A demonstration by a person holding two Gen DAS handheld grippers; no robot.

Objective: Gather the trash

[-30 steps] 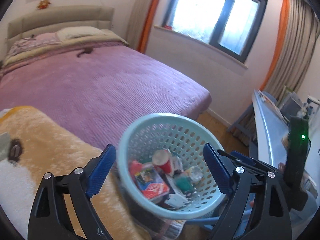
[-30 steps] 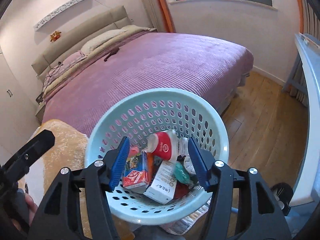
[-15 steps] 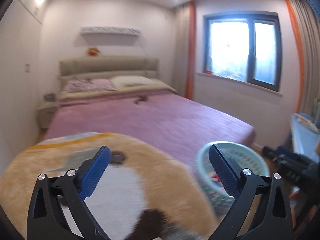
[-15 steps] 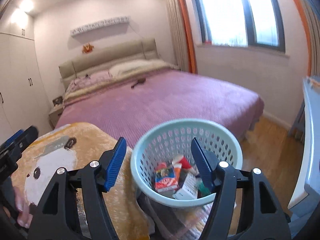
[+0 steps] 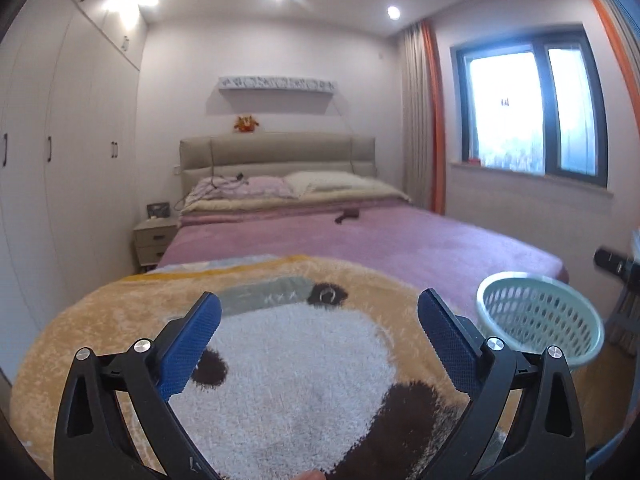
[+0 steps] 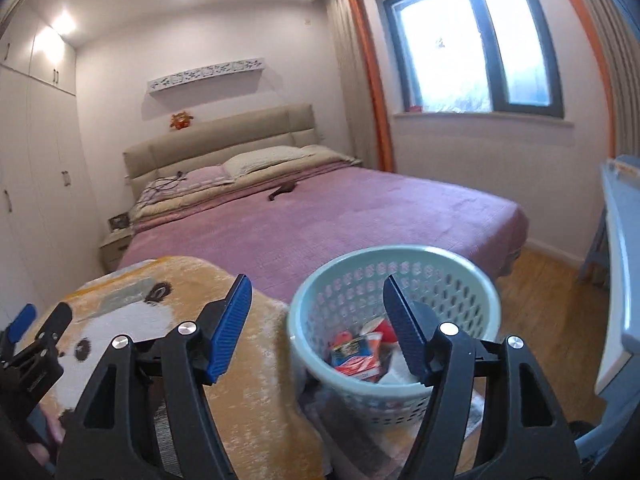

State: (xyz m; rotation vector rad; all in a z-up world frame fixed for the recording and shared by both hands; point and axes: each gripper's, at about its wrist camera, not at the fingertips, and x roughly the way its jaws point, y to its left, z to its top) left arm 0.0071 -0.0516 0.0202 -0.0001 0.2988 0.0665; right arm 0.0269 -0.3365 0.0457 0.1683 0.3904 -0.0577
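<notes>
A pale green perforated basket stands at the foot of the bed and holds several pieces of trash, among them a red and blue carton and a red cup. The basket also shows at the right of the left wrist view. My right gripper is open and empty, raised above the basket's near left rim. My left gripper is open and empty above a fluffy tan and white panda blanket. The left gripper shows at the left edge of the right wrist view.
A bed with a purple cover fills the middle, with a small dark object near the pillows. A nightstand and white wardrobes stand left. A pale blue desk edge is at right, above wood floor.
Both grippers have pulled up and back from the basket. The left one has swung left, so the panda blanket now lies under it. The views now level out across the whole bedroom.
</notes>
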